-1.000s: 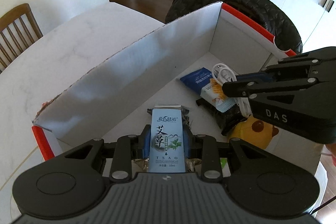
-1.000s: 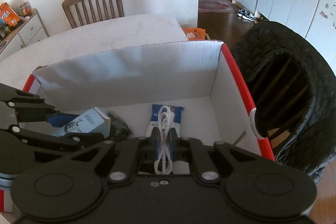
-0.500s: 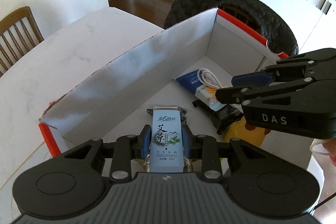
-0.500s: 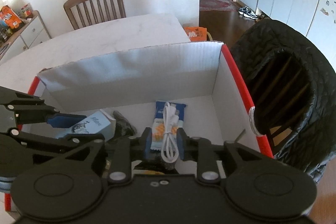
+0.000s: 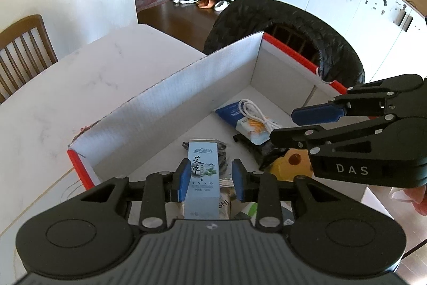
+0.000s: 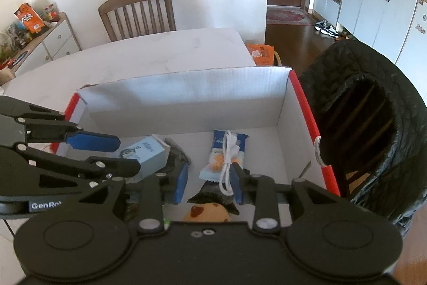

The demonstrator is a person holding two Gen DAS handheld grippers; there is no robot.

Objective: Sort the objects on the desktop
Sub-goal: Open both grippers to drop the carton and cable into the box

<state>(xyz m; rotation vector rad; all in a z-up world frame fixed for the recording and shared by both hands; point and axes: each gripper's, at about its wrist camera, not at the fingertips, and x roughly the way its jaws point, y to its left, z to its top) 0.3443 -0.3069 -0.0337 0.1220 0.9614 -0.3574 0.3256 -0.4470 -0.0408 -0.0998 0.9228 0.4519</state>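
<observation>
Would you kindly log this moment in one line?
left fingers open around blue box | right fingers just opening, white cable between | over red-rimmed carton

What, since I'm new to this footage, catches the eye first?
A red-edged white cardboard box on the marble table, holding a white cable coiled on a snack packet. A pale blue carton sits between the pads of the left tool, and a black quilted jacket drapes a chair behind the box.

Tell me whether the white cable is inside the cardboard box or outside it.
Inside. The white cable lies bundled on a snack packet on the floor of the cardboard box, enclosed by its walls.
</observation>
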